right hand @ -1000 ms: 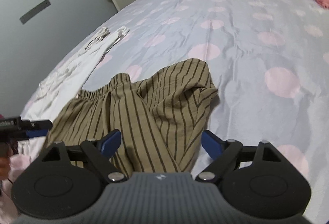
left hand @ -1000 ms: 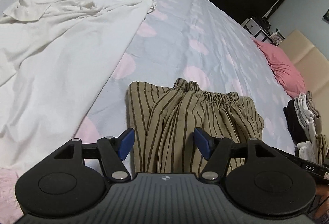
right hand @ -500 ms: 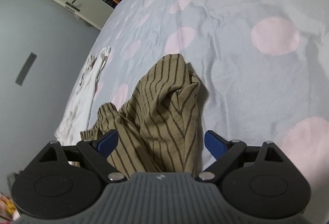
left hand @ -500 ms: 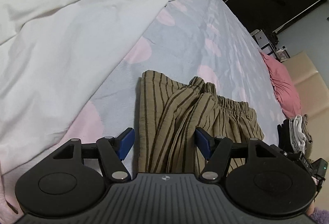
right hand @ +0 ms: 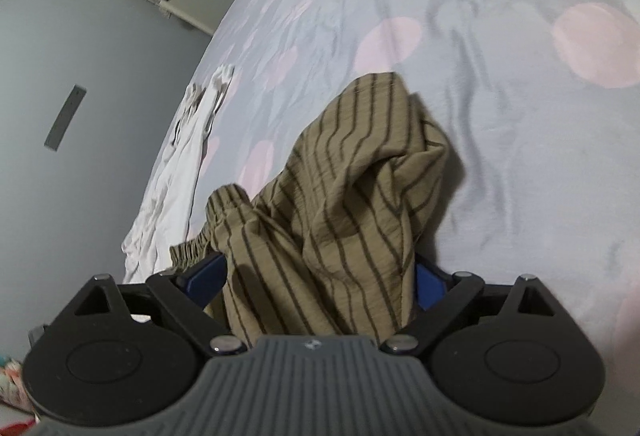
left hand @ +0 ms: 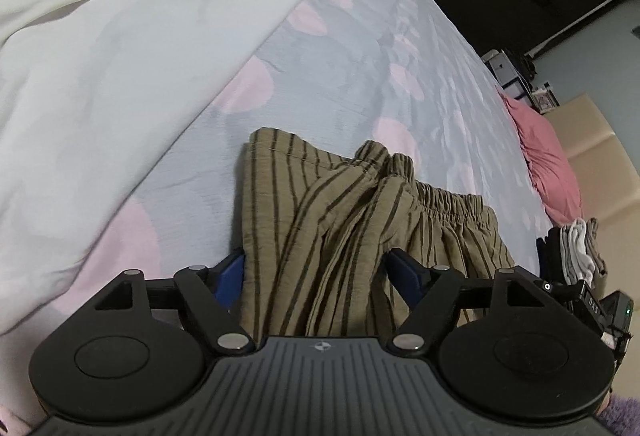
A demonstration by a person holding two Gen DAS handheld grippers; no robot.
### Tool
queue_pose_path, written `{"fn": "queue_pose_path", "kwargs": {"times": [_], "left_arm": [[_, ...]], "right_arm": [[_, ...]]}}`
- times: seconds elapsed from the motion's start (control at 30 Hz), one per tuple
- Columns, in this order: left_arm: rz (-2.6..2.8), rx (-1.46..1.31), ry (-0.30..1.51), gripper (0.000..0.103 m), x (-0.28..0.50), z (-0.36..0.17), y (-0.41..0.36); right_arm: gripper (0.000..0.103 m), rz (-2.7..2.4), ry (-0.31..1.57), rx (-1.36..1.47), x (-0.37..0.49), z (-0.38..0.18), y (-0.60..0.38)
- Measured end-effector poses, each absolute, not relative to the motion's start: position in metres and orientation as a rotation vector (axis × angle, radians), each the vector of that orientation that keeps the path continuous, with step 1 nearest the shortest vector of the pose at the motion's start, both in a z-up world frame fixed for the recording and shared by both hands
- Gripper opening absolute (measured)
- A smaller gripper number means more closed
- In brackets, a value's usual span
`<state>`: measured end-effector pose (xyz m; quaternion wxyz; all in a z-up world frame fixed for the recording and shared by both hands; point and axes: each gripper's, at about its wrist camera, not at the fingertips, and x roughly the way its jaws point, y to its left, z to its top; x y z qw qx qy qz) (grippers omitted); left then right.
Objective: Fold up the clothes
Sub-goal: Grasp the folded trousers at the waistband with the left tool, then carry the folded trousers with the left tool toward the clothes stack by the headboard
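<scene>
Grey bedding with pink dots (left hand: 360, 48) is seen spread across the bed, with a large white garment (left hand: 100, 36) laid over its left part and a pink pillow (left hand: 548, 168) at the far right. Olive striped shorts (left hand: 320, 236) are found rumpled on the bedding, near edge lifted, elastic waistband away from both cameras. The fabric is seen between the widely parted blue pads of the left gripper (left hand: 316, 276) and the right gripper (right hand: 320, 276); no clamping is seen.
</scene>
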<state>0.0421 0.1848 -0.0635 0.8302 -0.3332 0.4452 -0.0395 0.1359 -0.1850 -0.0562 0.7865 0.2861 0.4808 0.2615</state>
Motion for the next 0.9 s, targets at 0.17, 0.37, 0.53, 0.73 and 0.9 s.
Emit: {"fn": "queue_pose_path", "kwargs": {"times": [0.17,0.37,0.53,0.73,0.9], "left_arm": [[-0.094,-0.663,0.944,0.064,0.044,-0.063,0.179],[-0.1,-0.656,0.951,0.036,0.046,-0.065,0.176],[-0.123,-0.614,0.949,0.014,0.043,-0.061,0.172],[-0.143,-0.536,0.9,0.008,0.035,-0.046,0.161],[-0.168,-0.523,0.866,0.008,0.03,-0.035,0.154]], "right_arm": [[0.094,0.597,1.028,0.509,0.133,-0.052,-0.167],[0.055,0.611,0.999,0.329,0.128,-0.048,-0.137],[0.018,0.623,0.986,0.29,0.125,-0.046,-0.13],[0.012,0.64,0.897,0.265,0.113,-0.025,-0.136],[0.011,0.645,0.85,0.293,0.103,-0.009,-0.149]]}}
